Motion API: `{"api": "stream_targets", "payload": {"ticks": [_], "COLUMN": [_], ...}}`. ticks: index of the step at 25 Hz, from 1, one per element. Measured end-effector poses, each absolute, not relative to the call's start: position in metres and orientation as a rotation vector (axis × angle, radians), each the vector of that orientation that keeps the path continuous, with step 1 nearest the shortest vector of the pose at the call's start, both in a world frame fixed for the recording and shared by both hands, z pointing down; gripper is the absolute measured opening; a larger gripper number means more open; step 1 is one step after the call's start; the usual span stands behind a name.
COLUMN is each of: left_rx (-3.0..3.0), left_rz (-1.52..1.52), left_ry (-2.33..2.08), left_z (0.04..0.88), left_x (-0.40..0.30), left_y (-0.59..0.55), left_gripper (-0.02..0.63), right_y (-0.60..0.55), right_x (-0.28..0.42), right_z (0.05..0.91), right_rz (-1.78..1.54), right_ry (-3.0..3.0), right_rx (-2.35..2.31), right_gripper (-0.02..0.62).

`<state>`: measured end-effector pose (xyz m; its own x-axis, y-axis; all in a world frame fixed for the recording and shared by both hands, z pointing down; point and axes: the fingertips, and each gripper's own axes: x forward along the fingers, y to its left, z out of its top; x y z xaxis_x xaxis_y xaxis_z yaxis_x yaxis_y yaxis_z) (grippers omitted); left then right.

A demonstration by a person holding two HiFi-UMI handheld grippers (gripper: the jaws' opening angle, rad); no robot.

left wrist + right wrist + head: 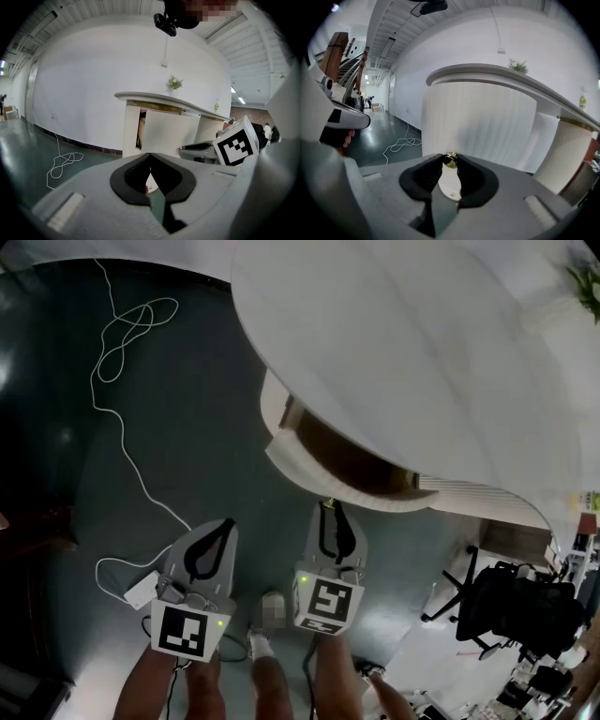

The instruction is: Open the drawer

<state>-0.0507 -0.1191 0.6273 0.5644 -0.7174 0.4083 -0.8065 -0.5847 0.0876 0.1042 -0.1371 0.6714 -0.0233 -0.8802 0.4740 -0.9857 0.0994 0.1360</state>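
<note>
Right tongs (450, 158) clamped on the small brass knob (450, 161) of the curved drawer (314, 476), which stands part-way out under the white bench (422, 352). Left tongs (150, 155) closed together, empty. Risk: the knob is small and round, so a pull off-line could slip the grip or jam the drawer.

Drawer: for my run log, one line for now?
right hand-held gripper: shut on brass knob | drawer: partly out | left hand-held gripper: shut, empty

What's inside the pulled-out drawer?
The drawer shows only a strip of bare brown interior, with no contents visible. The countertop overhangs the rest, which is hidden in shadow.
</note>
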Motion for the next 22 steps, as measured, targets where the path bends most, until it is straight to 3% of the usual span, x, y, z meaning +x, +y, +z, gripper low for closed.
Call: {"api": "stream_targets", "payload": {"ticks": [22], "left_rx": [2.543], "left_rz": [0.499], "left_ry": [-1.244], "left_z": [0.627], "left_x": [-0.054], "left_y": [-0.092], "left_gripper": [0.011], "right_y": [-0.087], "right_x": [0.084], "right_z": [0.675], "right_rz": [0.35], "right_ry": [-1.952], "right_rx": [1.807], "right_gripper": [0.104]}}
